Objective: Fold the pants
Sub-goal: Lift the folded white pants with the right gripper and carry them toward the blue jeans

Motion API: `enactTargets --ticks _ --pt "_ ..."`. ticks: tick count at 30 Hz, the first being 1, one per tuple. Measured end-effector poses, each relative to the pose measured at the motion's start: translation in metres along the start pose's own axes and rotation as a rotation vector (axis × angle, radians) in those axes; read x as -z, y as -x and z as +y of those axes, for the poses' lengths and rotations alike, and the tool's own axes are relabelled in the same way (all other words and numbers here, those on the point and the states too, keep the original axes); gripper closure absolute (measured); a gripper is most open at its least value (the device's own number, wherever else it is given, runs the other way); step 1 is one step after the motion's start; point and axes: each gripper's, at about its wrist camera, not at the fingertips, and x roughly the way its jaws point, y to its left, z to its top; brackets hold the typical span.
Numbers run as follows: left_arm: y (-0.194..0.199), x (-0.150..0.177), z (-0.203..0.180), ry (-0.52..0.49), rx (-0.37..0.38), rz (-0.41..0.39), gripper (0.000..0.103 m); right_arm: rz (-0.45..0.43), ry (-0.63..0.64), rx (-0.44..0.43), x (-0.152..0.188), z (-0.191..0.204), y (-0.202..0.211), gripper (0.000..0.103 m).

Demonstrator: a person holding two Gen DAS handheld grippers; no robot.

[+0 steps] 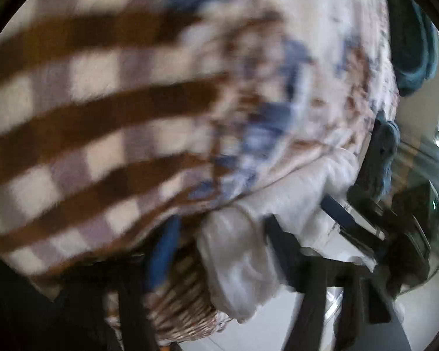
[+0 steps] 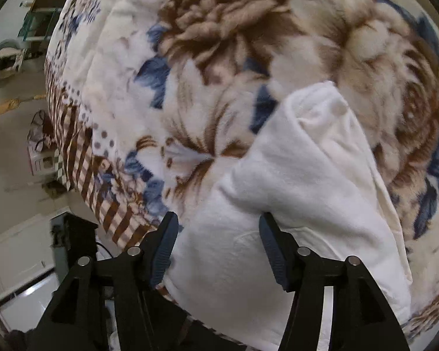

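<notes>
White pants (image 2: 301, 181) lie folded on a floral blanket (image 2: 219, 58) covering a bed. My right gripper (image 2: 218, 228) is open just above the near end of the pants, its fingers (image 2: 166, 242) apart and holding nothing. The left wrist view is blurred. It shows the white pants (image 1: 248, 248) hanging at the bed's edge. My left gripper (image 1: 219, 234) is open, one blue-padded finger (image 1: 164, 251) left of the cloth and one dark finger (image 1: 281, 242) on it. The right gripper (image 1: 365, 204) shows at the right of that view.
The blanket's brown-and-white checked border (image 1: 73, 117) fills the left wrist view's left. A wicker basket (image 1: 184, 301) sits below the bed edge. The floor (image 2: 14, 161) with a white cabinet (image 2: 23, 269) and clutter lies left of the bed. A teal cloth (image 1: 412, 52) hangs at far right.
</notes>
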Motion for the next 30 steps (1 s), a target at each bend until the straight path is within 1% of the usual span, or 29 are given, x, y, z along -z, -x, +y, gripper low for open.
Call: enactTargets --ticks 1,2,4,5,6,7,8,9,10,11,12,13,14,15,16,17,18,19,20,21,22,24,25,27,28,30 --pt "0.000 0.002 0.002 -0.020 -0.023 0.005 0.050 -0.008 -0.023 -0.016 0.002 -0.005 0.001 0.042" --pt "0.002 0.005 -0.001 -0.068 -0.060 0.010 0.049 -0.021 -0.055 -0.029 0.005 -0.015 0.004 0.043" --pt "0.008 0.009 -0.018 -0.195 -0.163 0.032 0.048 -0.042 -0.095 -0.050 0.010 -0.030 0.010 0.043" --pt "0.010 0.010 -0.028 -0.235 -0.200 0.038 0.049 -0.056 -0.119 -0.081 0.014 -0.037 0.014 0.043" --pt "0.016 0.012 -0.044 -0.305 -0.275 0.043 0.049 -0.064 -0.134 -0.094 0.016 -0.043 0.017 0.043" --pt "0.020 0.013 -0.061 -0.379 -0.320 0.045 0.048 -0.080 -0.146 -0.096 0.021 -0.047 0.023 0.039" --pt "0.022 0.015 -0.079 -0.466 -0.344 0.047 0.048 -0.114 -0.157 -0.101 0.028 -0.056 0.035 0.028" --pt "0.022 0.016 -0.094 -0.533 -0.361 0.041 0.045 -0.172 -0.173 -0.132 0.041 -0.065 0.050 0.023" --pt "0.024 0.018 -0.113 -0.634 -0.397 0.020 0.033 -0.233 -0.191 -0.169 0.055 -0.079 0.067 0.016" --pt "0.025 0.019 -0.128 -0.708 -0.419 -0.008 0.023 -0.280 -0.208 -0.187 0.069 -0.093 0.080 0.013" --pt "0.022 0.019 -0.144 -0.782 -0.427 -0.029 0.019 -0.319 -0.228 -0.193 0.084 -0.106 0.089 0.011" --pt "0.015 0.019 -0.160 -0.862 -0.441 -0.035 0.012 -0.359 -0.258 -0.189 0.103 -0.121 0.097 0.009" --pt "0.002 0.018 -0.176 -0.933 -0.484 -0.035 0.006 -0.399 -0.304 -0.177 0.125 -0.138 0.100 0.009" --pt "-0.011 0.016 -0.190 -0.981 -0.512 -0.035 0.005 -0.426 -0.353 -0.172 0.143 -0.155 0.103 0.009" --pt "-0.020 0.020 -0.199 -1.058 -0.539 -0.047 0.005 -0.458 -0.433 -0.194 0.168 -0.177 0.097 0.009" --pt "-0.032 0.025 -0.206 -1.130 -0.548 -0.046 0.005 -0.469 -0.480 -0.230 0.182 -0.189 0.087 0.009" --pt "-0.042 0.026 -0.208 -1.176 -0.545 -0.017 0.005 -0.475 -0.536 -0.279 0.198 -0.207 0.080 0.009" --pt "-0.052 0.024 -0.210 -1.190 -0.552 0.003 0.005 -0.473 -0.589 -0.323 0.212 -0.224 0.067 0.009" --pt "-0.064 0.020 -0.210 -1.196 -0.535 0.054 0.005 -0.471 -0.619 -0.364 0.223 -0.239 0.055 0.008" --pt "-0.081 0.018 -0.218 -1.186 -0.511 0.105 0.005 -0.469 -0.633 -0.398 0.228 -0.245 0.040 0.008" --pt "-0.093 0.013 -0.216 -1.161 -0.489 0.169 0.005 -0.469 -0.635 -0.450 0.232 -0.254 0.027 0.008" --pt "-0.105 0.011 -0.208 -1.110 -0.434 0.262 0.005 -0.477 -0.616 -0.602 0.231 -0.262 0.002 0.008" --pt "-0.109 0.009 -0.205 -1.094 -0.422 0.279 0.005 -0.481 -0.597 -0.650 0.226 -0.260 -0.009 0.008" --pt "-0.118 0.003 -0.201 -1.088 -0.413 0.294 0.005 -0.463 -0.551 -0.617 0.212 -0.255 -0.027 0.007" --pt "-0.123 -0.002 -0.196 -1.080 -0.420 0.306 0.005 -0.457 -0.541 -0.610 0.203 -0.255 -0.037 0.006" --pt "-0.123 -0.009 -0.191 -1.066 -0.388 0.325 0.005 -0.476 -0.527 -0.623 0.195 -0.251 -0.040 0.005"
